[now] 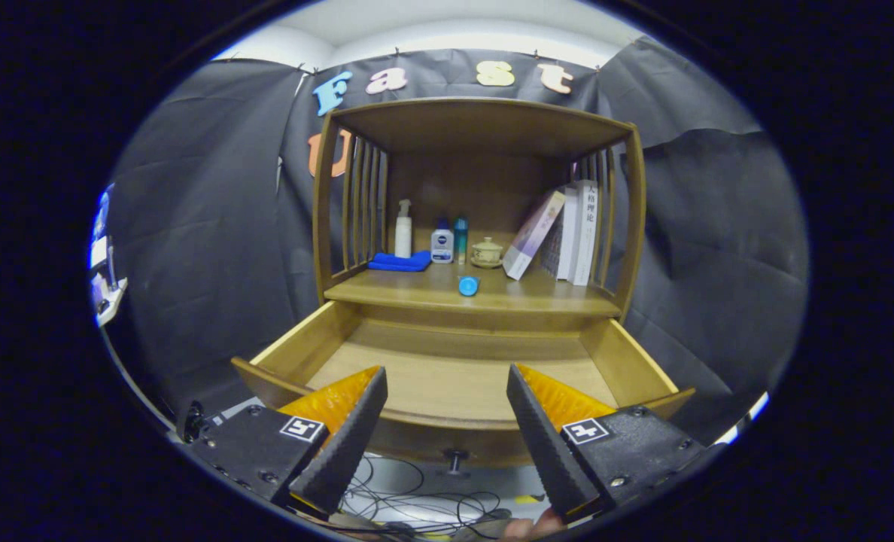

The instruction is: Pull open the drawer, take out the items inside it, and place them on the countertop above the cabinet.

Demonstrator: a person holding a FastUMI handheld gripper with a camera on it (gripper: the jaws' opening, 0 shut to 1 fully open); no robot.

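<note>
- Two fingers of the tongs stand wide apart with nothing between them, held back from the drawer and just above its front edge.
- That drawer is pulled fully out below the counter; its wooden floor looks bare, so I judge the taking-out is done or nearly so. The near strip of the floor, behind the front panel and the fingers, is hidden, so I cannot rule out something small lying there.
- One small round blue object sits at the front edge of the counter, directly above the drawer's back wall. Being alone and close to the edge suggests it was set down from the drawer rather than arranged with the rest.
- Further back on the counter, behind the blue object, stand a white pump bottle, a small white-and-blue bottle and a slim teal bottle, with a folded blue cloth to their left and a lidded cup on a saucer to their right.
- Right of the cup, several books lean against the cabinet's slatted side, one tilted over.
- Below the drawer's front, its knob points toward the tongs, with cables on the floor beneath.
</note>
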